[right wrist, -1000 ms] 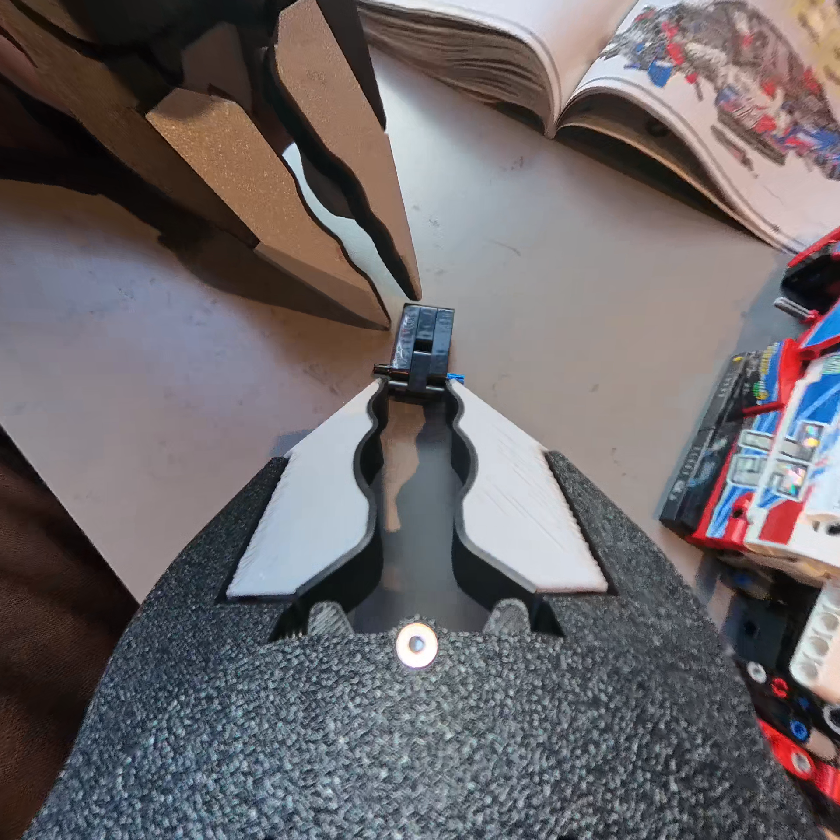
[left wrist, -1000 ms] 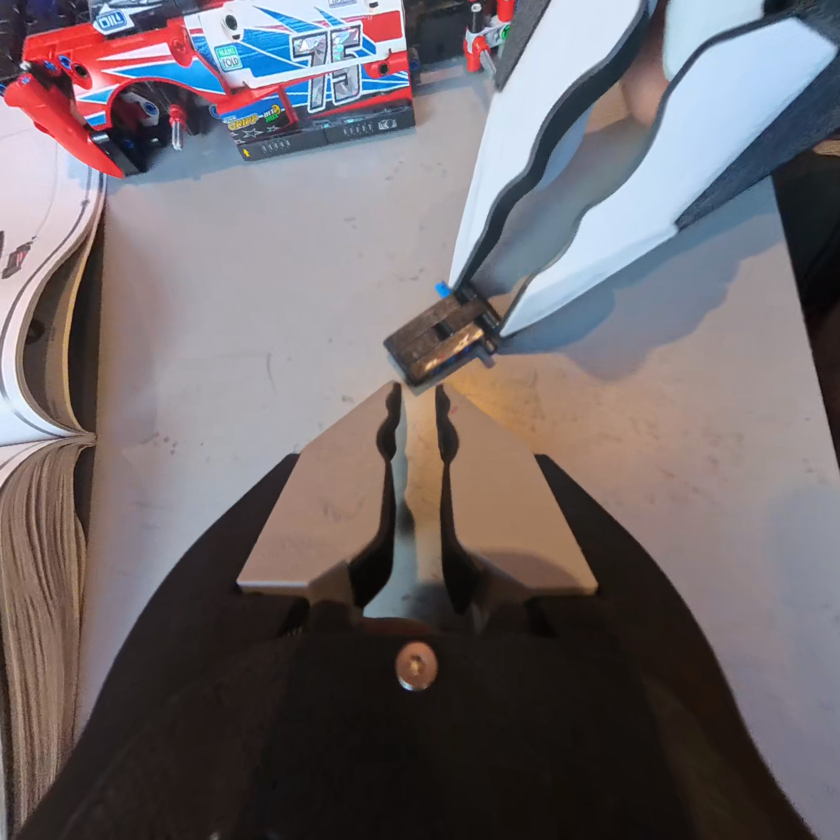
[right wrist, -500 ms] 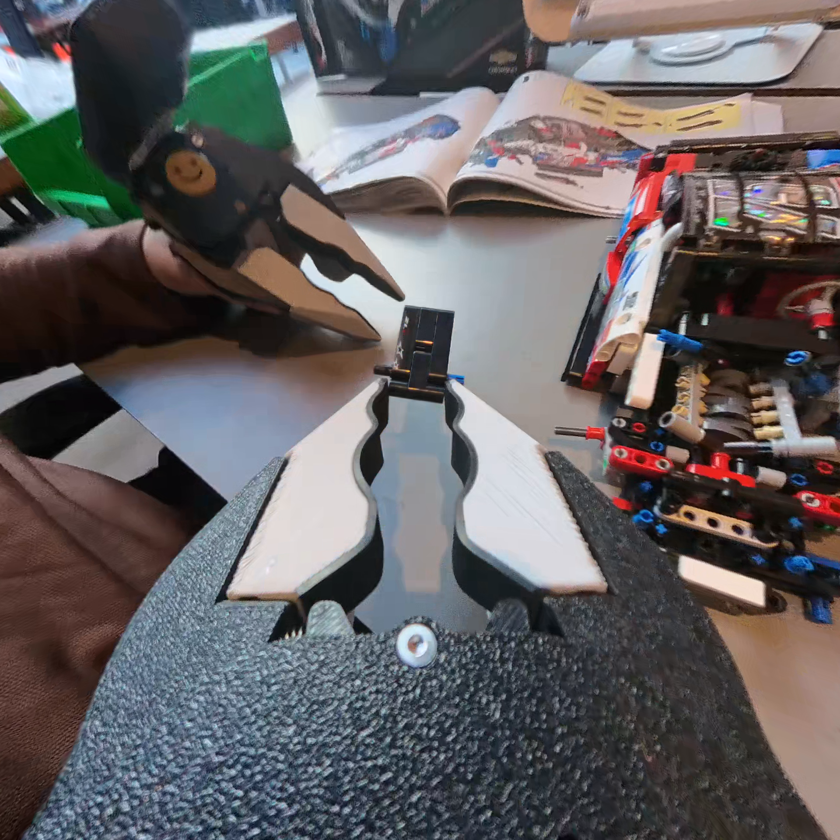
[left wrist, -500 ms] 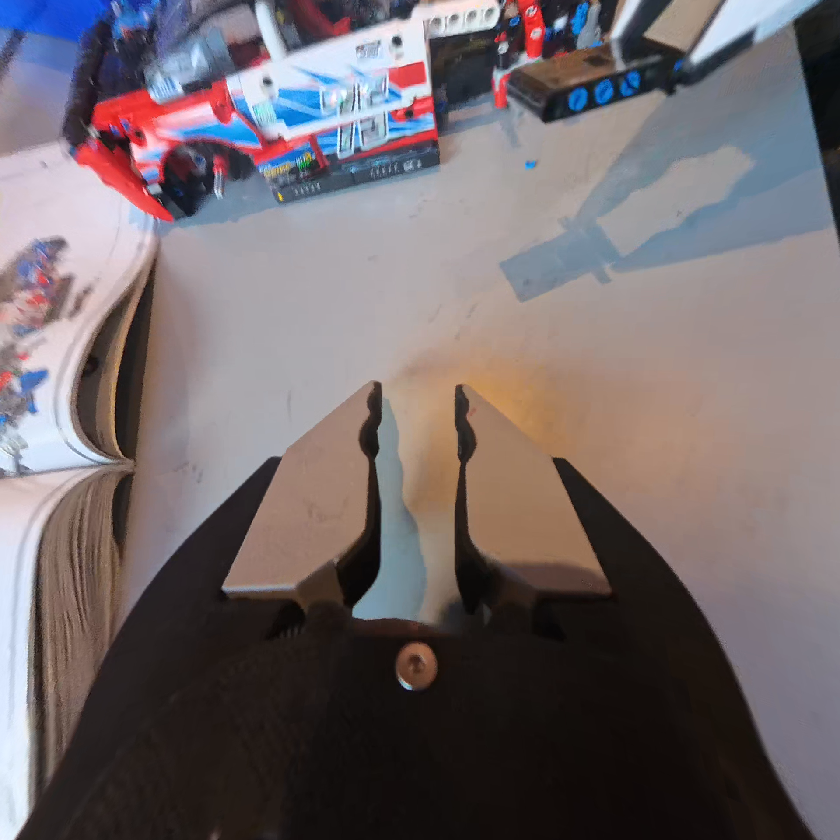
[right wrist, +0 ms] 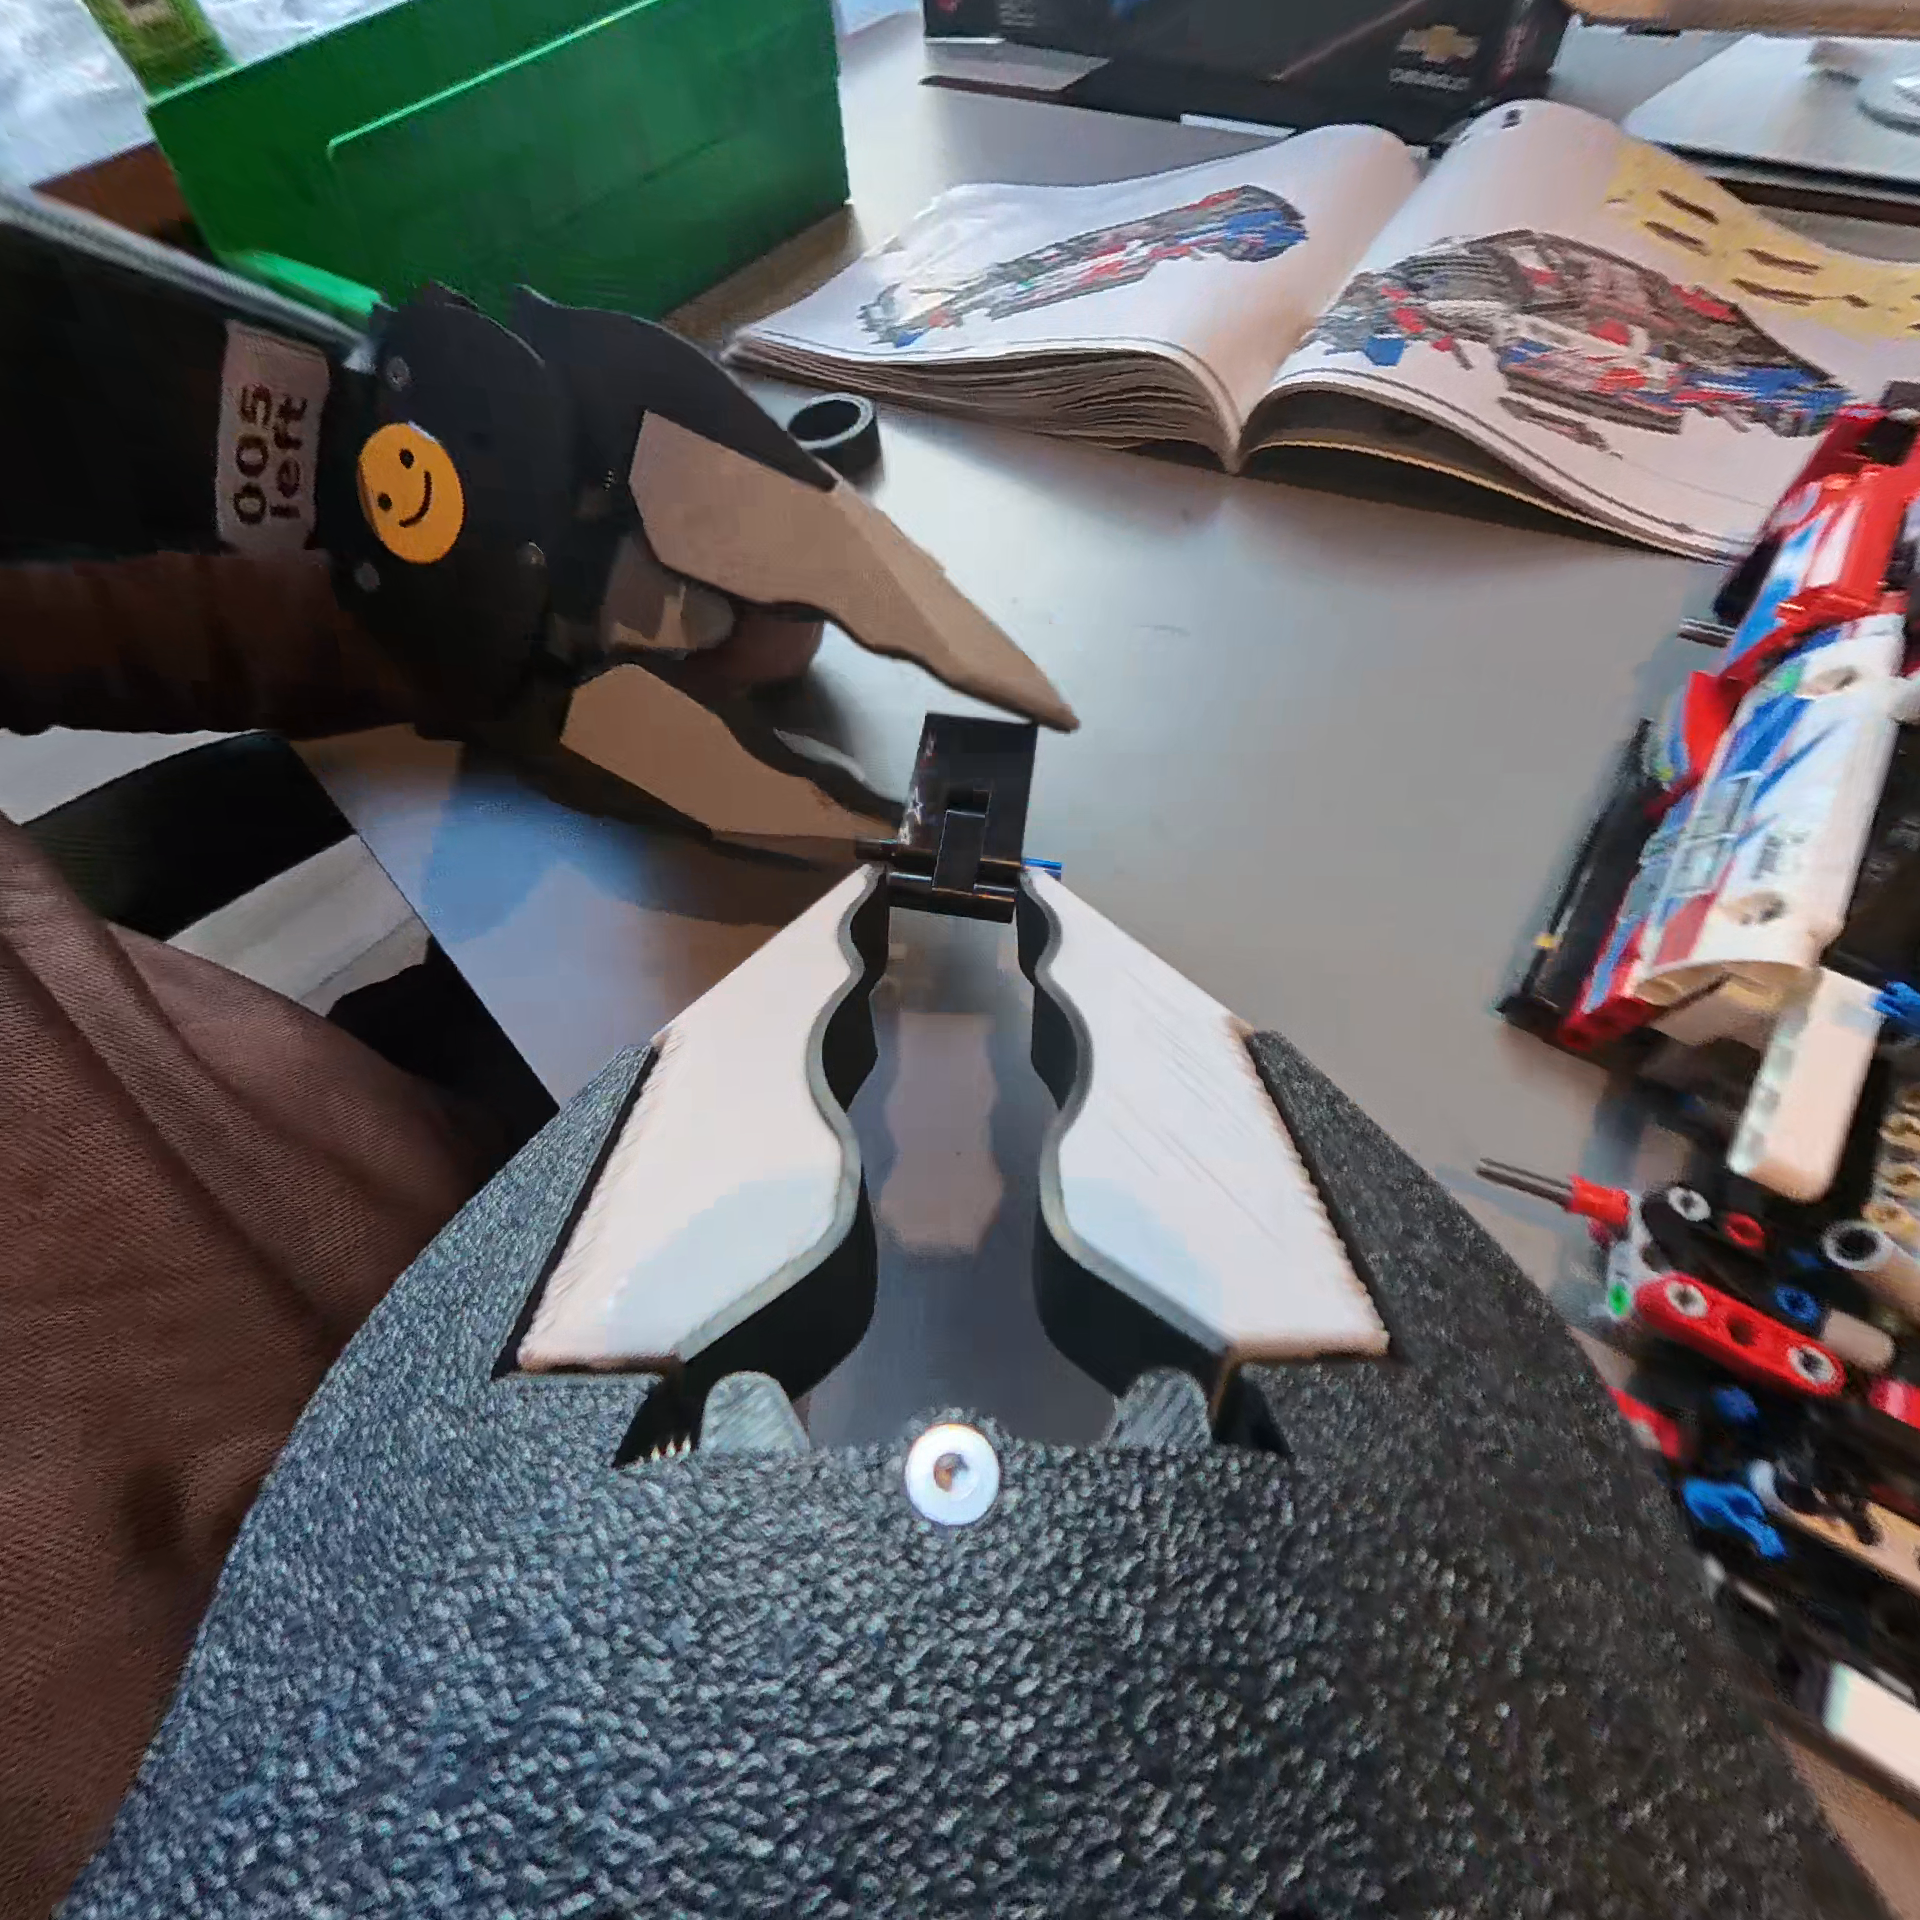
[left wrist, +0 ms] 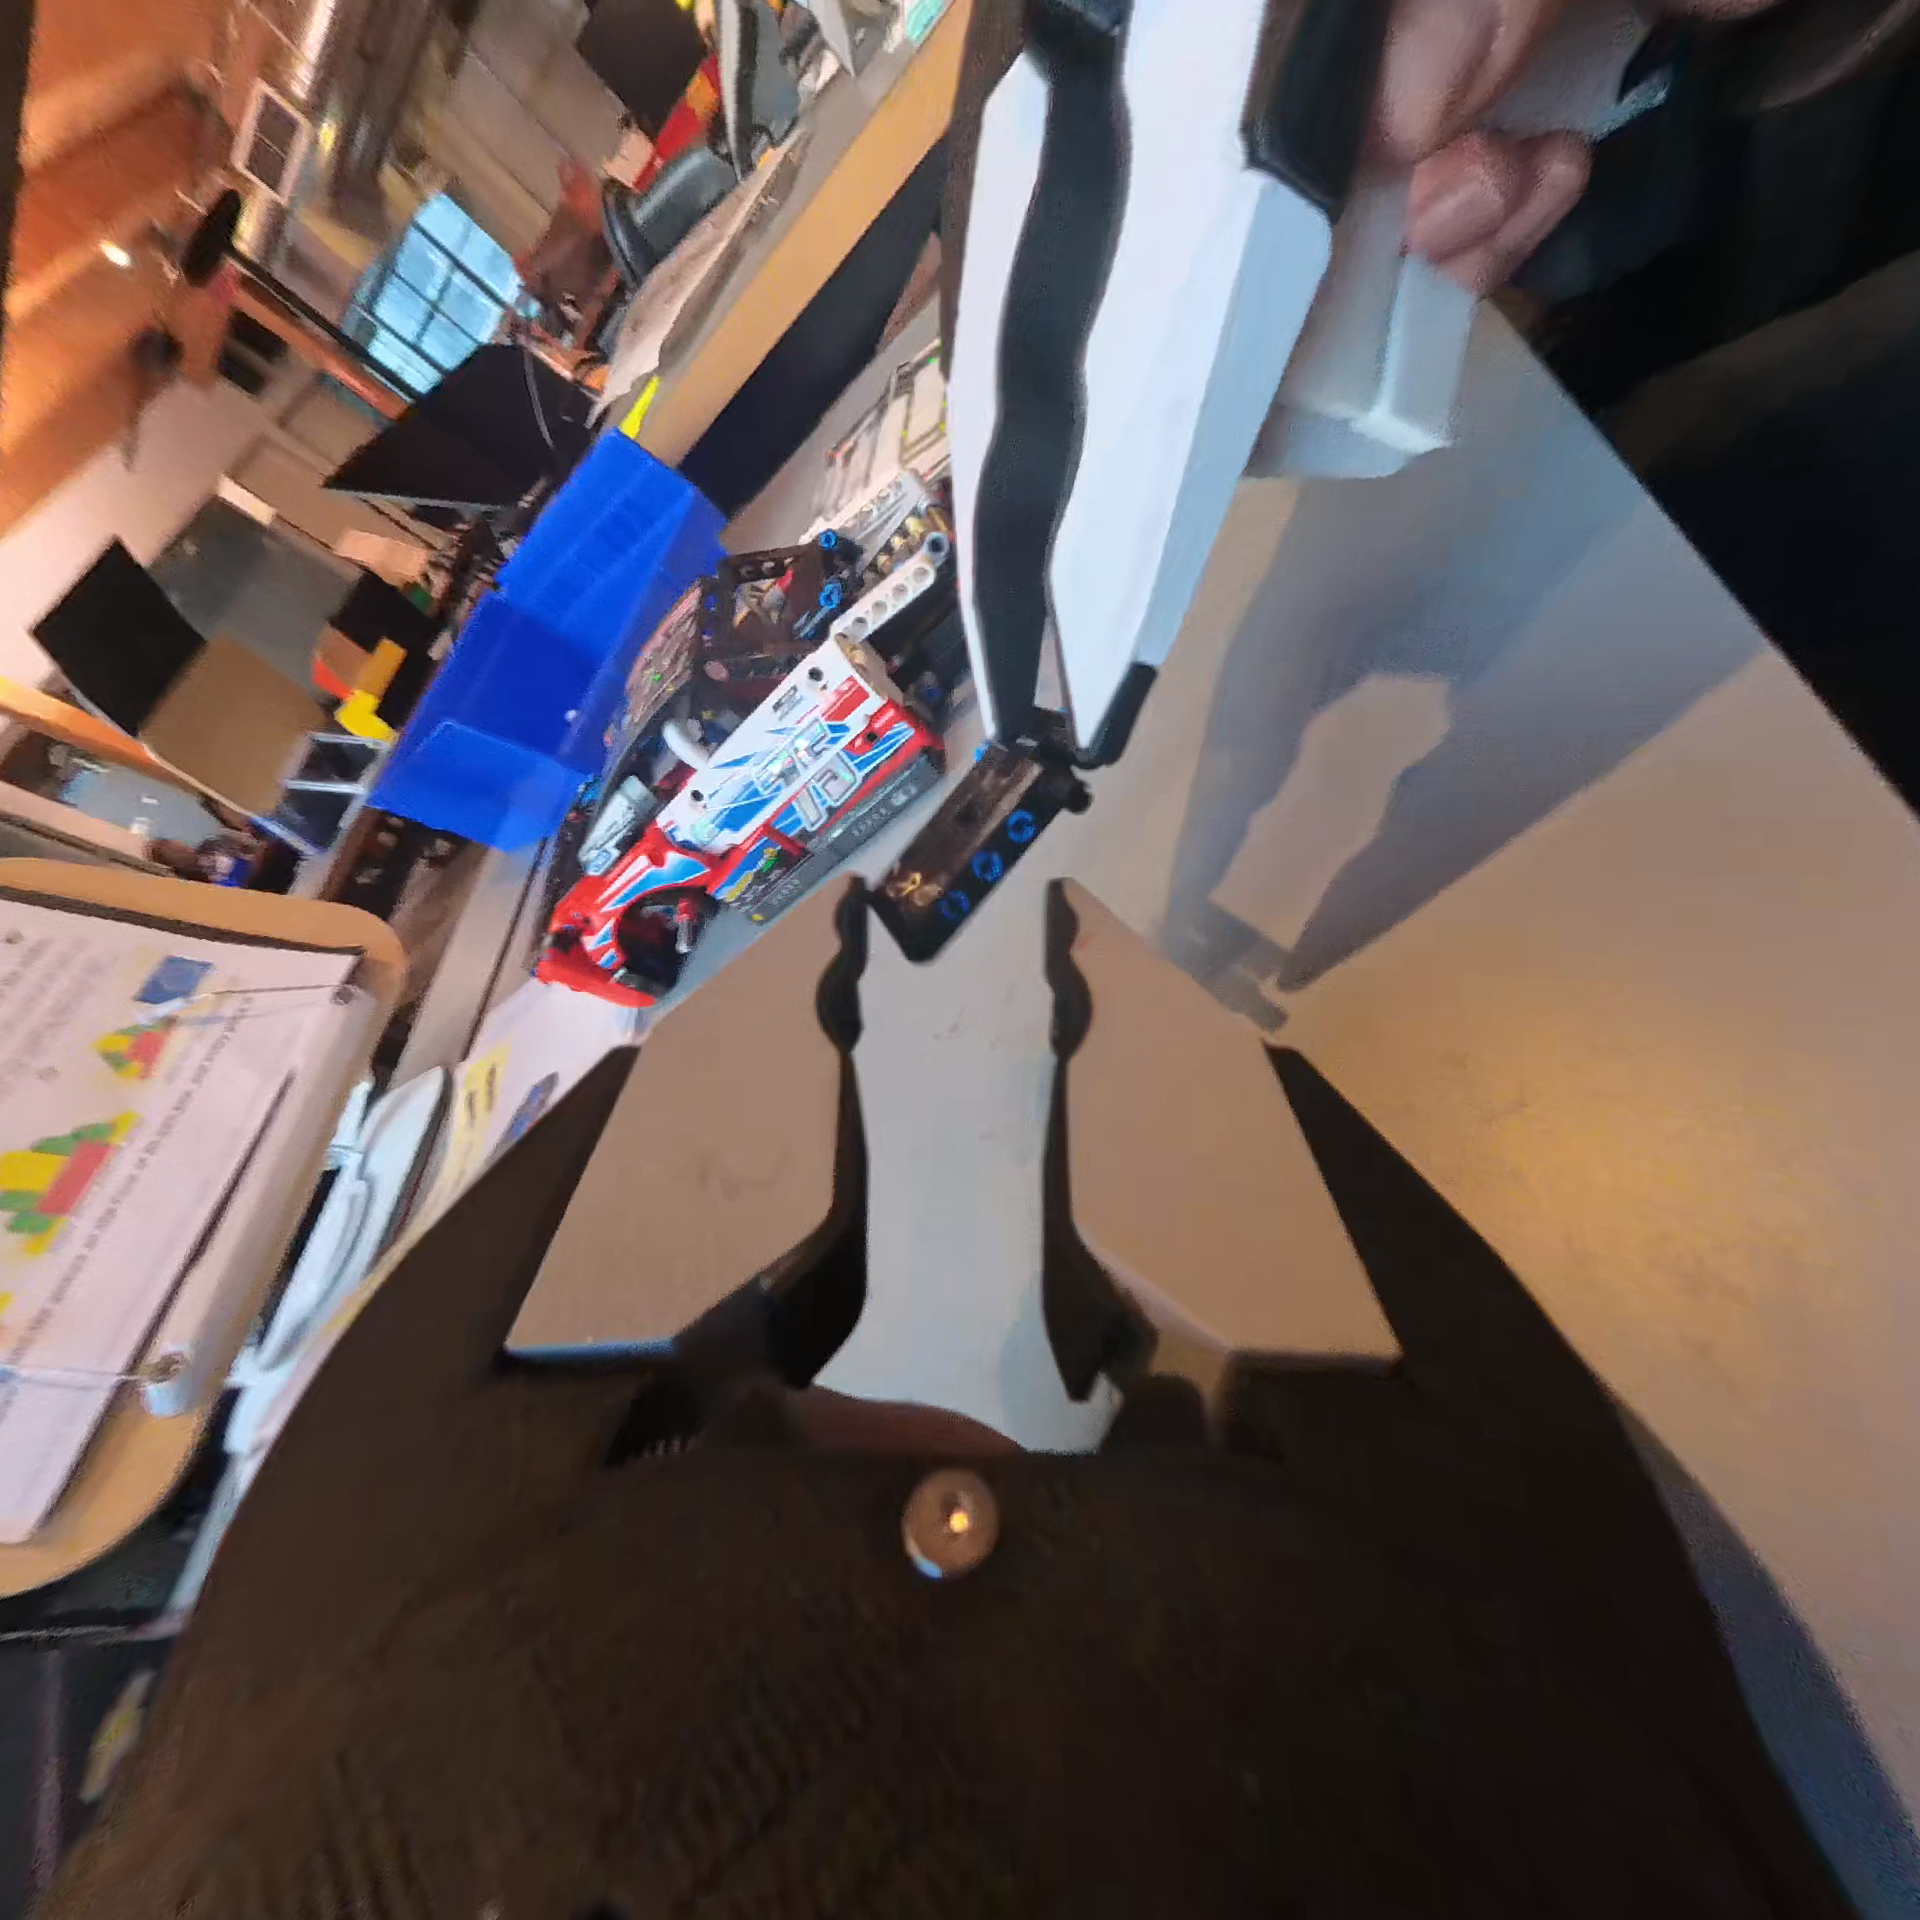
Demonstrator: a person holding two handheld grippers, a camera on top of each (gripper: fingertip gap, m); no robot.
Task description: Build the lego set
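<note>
Pointing away (lengthwise), black piece (right wrist: 971, 805) leaves right hand-held gripper (right wrist: 948, 883).

Warm daylight, hard gripper shadows on the table (left wrist: 1558, 1039) right of the fingers, motion blur and wide-angle bending at frame edges.

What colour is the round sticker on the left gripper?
Yellow round sticker with a smiling face; clearest in the right wrist view.

Grey table (left wrist: 1558, 1039) sat in a blurry workshop, with a window (left wrist: 436, 301) at the back and warm orange light on the wall (left wrist: 94, 135).
</note>
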